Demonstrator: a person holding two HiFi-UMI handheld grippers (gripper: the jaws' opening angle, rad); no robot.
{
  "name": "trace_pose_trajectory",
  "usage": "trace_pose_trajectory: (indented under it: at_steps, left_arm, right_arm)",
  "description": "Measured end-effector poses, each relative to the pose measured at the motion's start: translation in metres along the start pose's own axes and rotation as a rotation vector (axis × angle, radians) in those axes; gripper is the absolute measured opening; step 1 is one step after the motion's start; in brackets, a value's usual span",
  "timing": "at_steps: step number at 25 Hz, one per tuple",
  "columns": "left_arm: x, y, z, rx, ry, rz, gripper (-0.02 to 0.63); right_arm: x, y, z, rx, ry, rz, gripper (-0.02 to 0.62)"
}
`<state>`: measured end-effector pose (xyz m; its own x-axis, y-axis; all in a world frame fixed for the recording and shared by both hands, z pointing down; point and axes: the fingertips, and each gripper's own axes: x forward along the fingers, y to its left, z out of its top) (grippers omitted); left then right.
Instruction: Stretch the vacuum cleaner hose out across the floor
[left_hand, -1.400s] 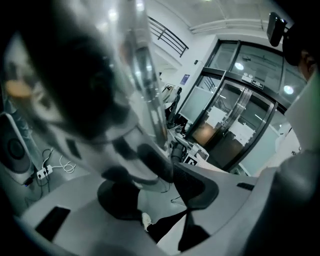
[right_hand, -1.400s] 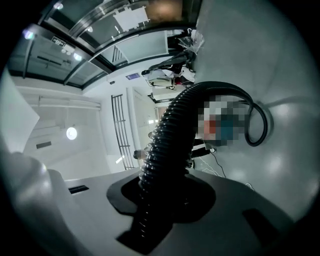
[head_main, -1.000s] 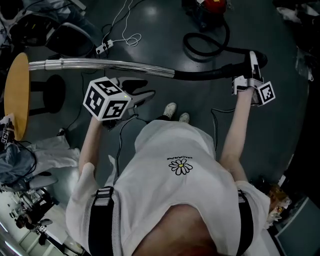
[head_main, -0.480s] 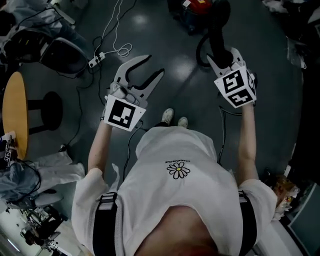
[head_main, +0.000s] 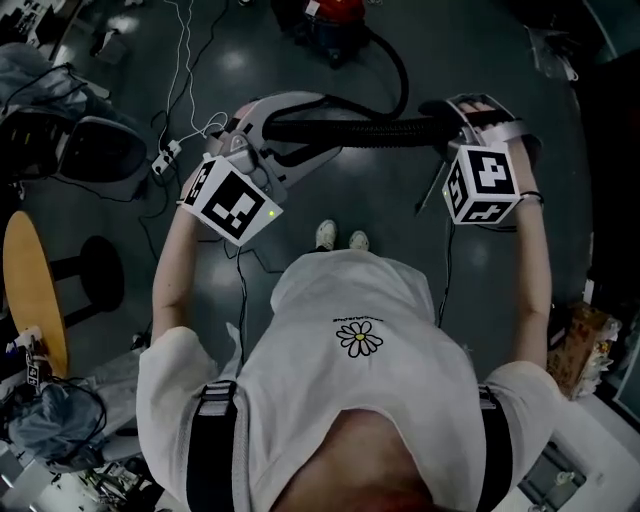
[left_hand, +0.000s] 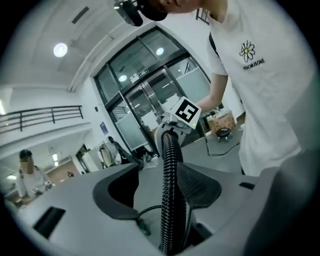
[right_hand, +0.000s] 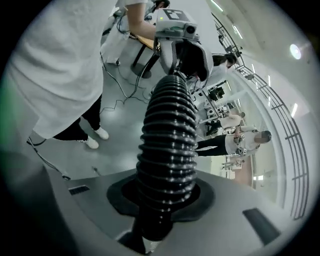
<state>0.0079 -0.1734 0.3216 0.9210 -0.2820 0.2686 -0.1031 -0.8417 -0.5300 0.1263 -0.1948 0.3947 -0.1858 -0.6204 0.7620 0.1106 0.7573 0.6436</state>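
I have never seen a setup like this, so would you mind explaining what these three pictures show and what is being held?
There is no robot here: a person holds a hand-operated claw in each hand. The head view comes from a camera on the person's head, looking steeply down. The other two views come from cameras riding on each claw, looking along its jaws. A black ribbed vacuum hose spans between the two claws in front of the person and curves back to the red vacuum cleaner on the dark floor. The right claw is clamped on the hose. The left claw has just been opening; the hose runs between its jaws, against one pad with a gap at the other. A power strip also lies on the floor.
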Motion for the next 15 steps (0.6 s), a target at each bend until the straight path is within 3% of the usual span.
trace_pose_trajectory:
  at_steps: [8, 10, 13, 15]
  left_arm:
    - [0.002, -0.047, -0.007, -0.176, 0.062, -0.242, 0.221]
    - [0.005, -0.051, -0.010, -0.117, 0.107, -0.229, 0.222]
    - [0.015, -0.048, -0.028, 0.079, 0.273, -0.164, 0.222]
    - [0.020, -0.057, -0.040, 0.108, 0.365, -0.207, 0.221]
  right_arm:
    - [-0.012, 0.011, 0.027, -0.021, -0.101, -0.077, 0.127]
    - [-0.022, 0.003, 0.045, -0.049, -0.133, -0.099, 0.127]
    - [-0.041, -0.013, 0.066, -0.116, -0.141, -0.149, 0.127]
    - [-0.048, -0.025, 0.075, -0.157, -0.135, -0.182, 0.127]
